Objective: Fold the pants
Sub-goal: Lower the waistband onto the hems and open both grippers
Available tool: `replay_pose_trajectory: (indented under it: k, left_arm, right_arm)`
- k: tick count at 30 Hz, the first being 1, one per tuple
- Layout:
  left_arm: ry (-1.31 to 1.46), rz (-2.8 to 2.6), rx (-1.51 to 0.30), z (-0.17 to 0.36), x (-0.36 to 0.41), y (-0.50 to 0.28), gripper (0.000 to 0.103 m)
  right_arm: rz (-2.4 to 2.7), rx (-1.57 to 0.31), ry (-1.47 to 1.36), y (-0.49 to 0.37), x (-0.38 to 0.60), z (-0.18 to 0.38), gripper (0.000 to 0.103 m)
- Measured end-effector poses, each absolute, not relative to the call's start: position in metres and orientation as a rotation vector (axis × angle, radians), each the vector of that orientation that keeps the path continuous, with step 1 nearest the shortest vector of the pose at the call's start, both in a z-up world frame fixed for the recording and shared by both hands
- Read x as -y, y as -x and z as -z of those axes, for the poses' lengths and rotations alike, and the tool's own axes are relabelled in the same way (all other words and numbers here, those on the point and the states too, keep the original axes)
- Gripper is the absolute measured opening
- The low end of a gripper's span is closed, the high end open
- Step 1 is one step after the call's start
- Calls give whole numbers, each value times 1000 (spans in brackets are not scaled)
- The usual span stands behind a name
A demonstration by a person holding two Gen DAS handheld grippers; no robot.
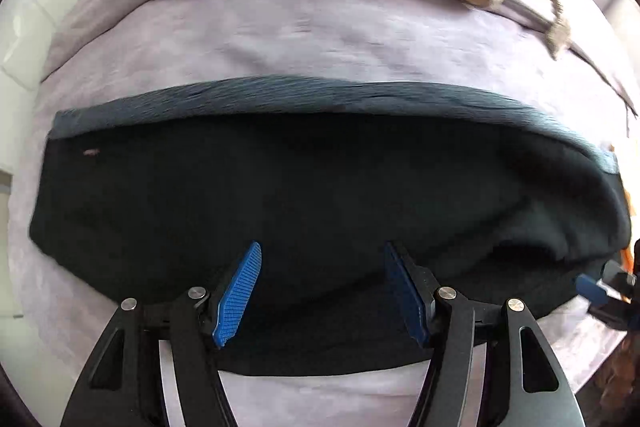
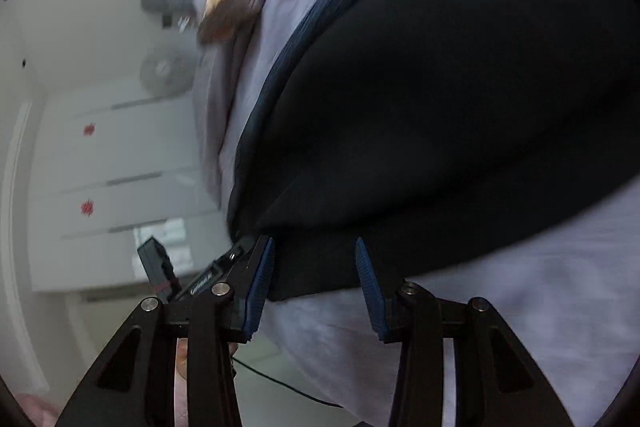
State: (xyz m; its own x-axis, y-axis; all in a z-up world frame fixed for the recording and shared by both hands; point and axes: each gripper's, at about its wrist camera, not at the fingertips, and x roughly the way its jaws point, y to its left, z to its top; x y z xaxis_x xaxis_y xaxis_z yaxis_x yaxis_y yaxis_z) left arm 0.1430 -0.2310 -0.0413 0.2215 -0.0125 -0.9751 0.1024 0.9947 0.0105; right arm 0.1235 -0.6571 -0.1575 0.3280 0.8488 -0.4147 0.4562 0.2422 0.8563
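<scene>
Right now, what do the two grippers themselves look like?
Both are alike: the left gripper and right gripper have black angular linkage arms with silver round pivot pins and triangular cut-outs, ending in blue ribbed pads. No sleeve shows.

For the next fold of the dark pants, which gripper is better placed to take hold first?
Probably right: the right gripper stands open with the pants' corner edge between its pads. The left gripper hangs open above the middle of the fabric, no edge between its pads.

— What colour were the pants (image 1: 320,195)?
— Black, with a ribbed dark-blue waistband (image 1: 304,93).
— And the sheet (image 1: 304,35) under them?
— Pale lilac. The pads (image 1: 238,293) were blue.
</scene>
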Motion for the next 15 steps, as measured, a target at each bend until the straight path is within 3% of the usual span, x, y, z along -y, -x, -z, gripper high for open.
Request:
replay_pose_trajectory:
  k: [14,15]
  left_arm:
    - [-9,-55,-1369,61,90,-126,66]
    - [-3,-44,-1364,58,85,-125,66]
  right_arm:
    - [-605,-1488,-1239,-210,417,171,45]
    - [-583,-1498,-1215,-213,411,170,20]
